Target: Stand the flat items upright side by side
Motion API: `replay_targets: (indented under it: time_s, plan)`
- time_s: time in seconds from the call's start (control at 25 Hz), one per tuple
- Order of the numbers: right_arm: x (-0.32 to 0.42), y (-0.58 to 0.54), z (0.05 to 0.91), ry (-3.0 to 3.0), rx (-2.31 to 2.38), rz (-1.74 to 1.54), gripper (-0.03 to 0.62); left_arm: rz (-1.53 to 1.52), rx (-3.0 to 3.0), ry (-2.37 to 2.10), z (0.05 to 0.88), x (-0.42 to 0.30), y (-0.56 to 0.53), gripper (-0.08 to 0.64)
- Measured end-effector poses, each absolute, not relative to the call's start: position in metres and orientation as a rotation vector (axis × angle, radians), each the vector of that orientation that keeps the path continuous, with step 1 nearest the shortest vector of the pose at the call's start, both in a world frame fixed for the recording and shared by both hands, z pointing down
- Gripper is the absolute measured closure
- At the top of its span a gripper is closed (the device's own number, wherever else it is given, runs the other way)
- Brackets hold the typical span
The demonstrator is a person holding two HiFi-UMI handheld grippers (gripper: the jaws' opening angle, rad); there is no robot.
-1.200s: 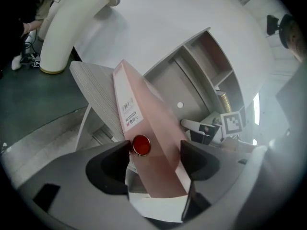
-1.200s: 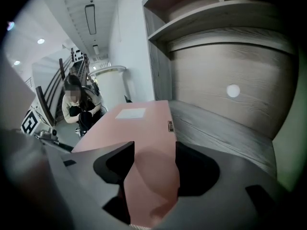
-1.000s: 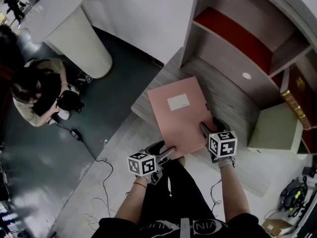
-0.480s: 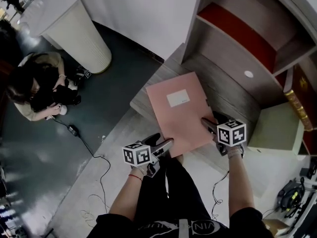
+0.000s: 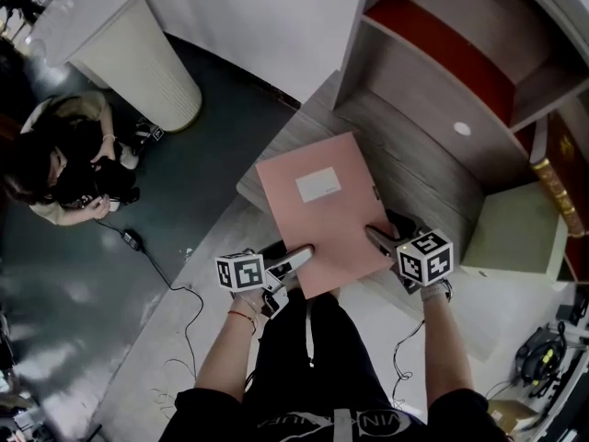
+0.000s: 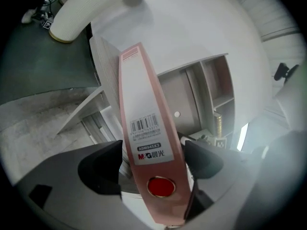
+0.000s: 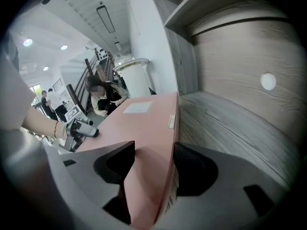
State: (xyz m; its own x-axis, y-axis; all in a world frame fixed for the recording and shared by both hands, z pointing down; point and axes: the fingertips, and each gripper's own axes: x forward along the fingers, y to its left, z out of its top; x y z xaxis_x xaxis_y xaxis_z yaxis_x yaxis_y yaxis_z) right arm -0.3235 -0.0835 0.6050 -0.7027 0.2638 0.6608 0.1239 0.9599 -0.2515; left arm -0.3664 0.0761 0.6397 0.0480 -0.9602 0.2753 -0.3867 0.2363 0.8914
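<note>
We have nothing upright yet: the pink lever-arch binder (image 5: 322, 212) lies flat on the grey wooden bench (image 5: 433, 187). Our left tool (image 5: 293, 258), jaws just opening, stands loosely around its spine. Our right tool (image 5: 385, 233), just closing, pinches its near right edge.

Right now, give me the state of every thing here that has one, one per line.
pink binder: closed, lying flat on the wooden desk, not yet upright.
left gripper: open, jaws have just been opening, the binder's spine between them but not pinched.
right gripper: shut on the binder's right edge, jaws have just closed in.
</note>
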Motion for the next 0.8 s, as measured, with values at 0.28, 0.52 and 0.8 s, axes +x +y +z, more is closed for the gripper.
replay_targets:
  time_s: [0.28,0.52,0.8]
  plan:
    - [-0.309,-0.061,0.605,-2.348,-0.317,0.235,0.333,-0.851,1.359,-1.427,0.642,-0.362,0.086,0.169]
    - [-0.297,-0.049,0.605,-2.346,-0.287,0.251,0.333,-0.871,1.341,-1.412,0.633,-0.360,0.094,0.226]
    - [-0.300,-0.042,0.585,-2.329,-0.240,-0.062,0.438,-0.858,1.330,-1.571,0.602,-0.369,0.084,0.238]
